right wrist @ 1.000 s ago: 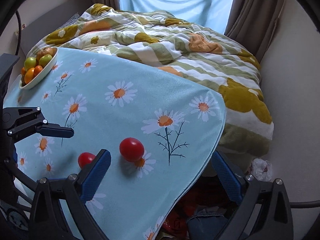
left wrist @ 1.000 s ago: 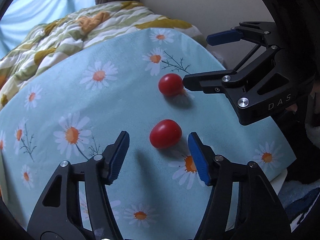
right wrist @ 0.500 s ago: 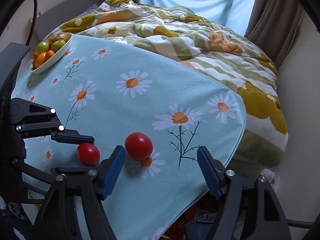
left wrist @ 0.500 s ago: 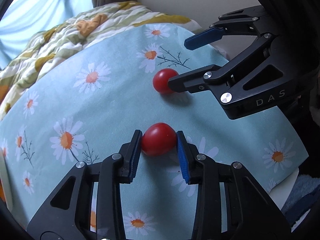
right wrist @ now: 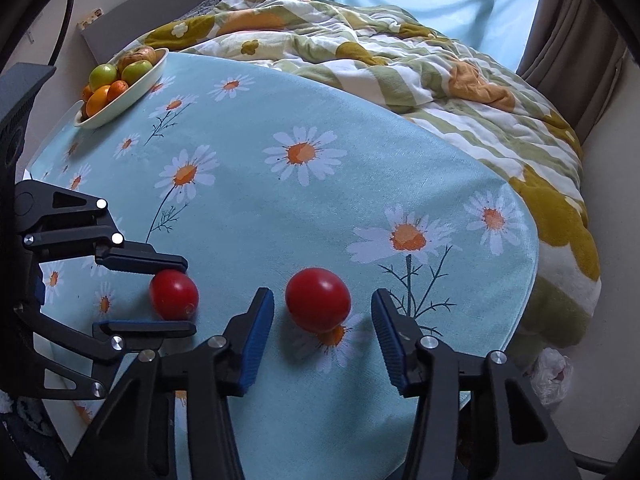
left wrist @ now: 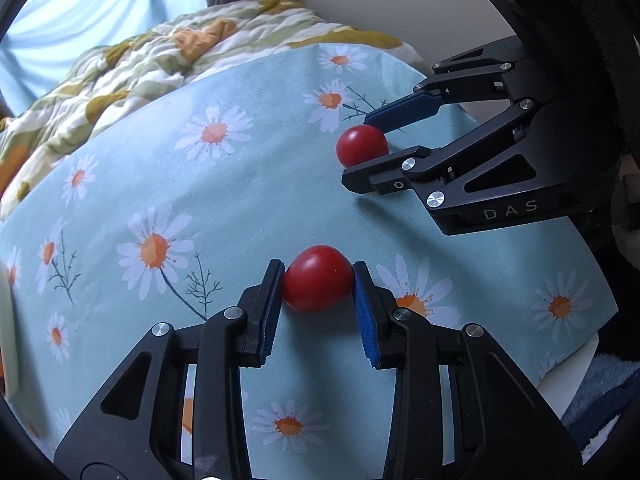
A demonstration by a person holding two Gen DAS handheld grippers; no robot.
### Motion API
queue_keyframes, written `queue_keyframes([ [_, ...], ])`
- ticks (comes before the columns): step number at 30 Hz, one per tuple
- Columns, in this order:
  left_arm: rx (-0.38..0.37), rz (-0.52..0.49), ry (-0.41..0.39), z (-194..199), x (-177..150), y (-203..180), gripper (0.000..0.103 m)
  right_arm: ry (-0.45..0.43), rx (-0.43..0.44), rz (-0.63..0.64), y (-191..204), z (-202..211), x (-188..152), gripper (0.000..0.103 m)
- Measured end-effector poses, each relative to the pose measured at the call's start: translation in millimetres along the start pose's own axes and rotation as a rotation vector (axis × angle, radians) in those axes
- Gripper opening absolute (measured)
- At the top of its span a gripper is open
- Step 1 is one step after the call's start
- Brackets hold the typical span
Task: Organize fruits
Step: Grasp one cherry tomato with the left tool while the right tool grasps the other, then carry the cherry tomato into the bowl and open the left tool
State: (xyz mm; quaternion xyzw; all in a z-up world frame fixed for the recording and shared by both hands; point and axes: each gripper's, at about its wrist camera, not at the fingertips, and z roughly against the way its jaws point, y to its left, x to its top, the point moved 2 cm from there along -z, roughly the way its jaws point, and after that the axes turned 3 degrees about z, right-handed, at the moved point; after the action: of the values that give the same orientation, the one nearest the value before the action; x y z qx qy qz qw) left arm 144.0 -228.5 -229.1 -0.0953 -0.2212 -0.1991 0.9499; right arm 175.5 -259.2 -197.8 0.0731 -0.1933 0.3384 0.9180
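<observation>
Two red tomatoes lie on a table (right wrist: pixel 280 208) under a light-blue daisy cloth. My left gripper (left wrist: pixel 318 276) is shut on one tomato (left wrist: pixel 318 280), its blue pads pressing both sides while the fruit rests on the cloth. In the right wrist view the same gripper (right wrist: pixel 182 295) grips that tomato (right wrist: pixel 174 294) at the left. My right gripper (right wrist: pixel 323 298) straddles the other tomato (right wrist: pixel 318 300); its jaws are closing, with a gap still showing at each pad. The left wrist view shows this gripper (left wrist: pixel 360 150) around that tomato (left wrist: pixel 362 146).
A pale oval bowl (right wrist: pixel 132 100) with green apples and oranges stands at the far left of the table. A rumpled green, white and ochre quilt (right wrist: pixel 400 60) lies beyond the table. The cloth's rounded edge (right wrist: pixel 532 248) drops off close to the right of my right gripper.
My left gripper closed onto the near tomato and has held it since. My right gripper sank and tilted over the other tomato, its jaws narrowing around it.
</observation>
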Motion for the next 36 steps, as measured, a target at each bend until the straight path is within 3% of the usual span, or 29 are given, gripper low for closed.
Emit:
queue_keyframes([
  [4,0.007,0.015,-0.003,2,-3,3,0.04,0.004,0.003,0.004,4,-3,1,0.03],
  [21,0.051,0.191,-0.107,70,-10,46,0.04,-0.074,0.031,0.003,42,43,36,0.03],
  [36,0.163,0.323,-0.208,156,-33,141,0.04,-0.115,0.069,-0.004,119,63,103,0.03],
])
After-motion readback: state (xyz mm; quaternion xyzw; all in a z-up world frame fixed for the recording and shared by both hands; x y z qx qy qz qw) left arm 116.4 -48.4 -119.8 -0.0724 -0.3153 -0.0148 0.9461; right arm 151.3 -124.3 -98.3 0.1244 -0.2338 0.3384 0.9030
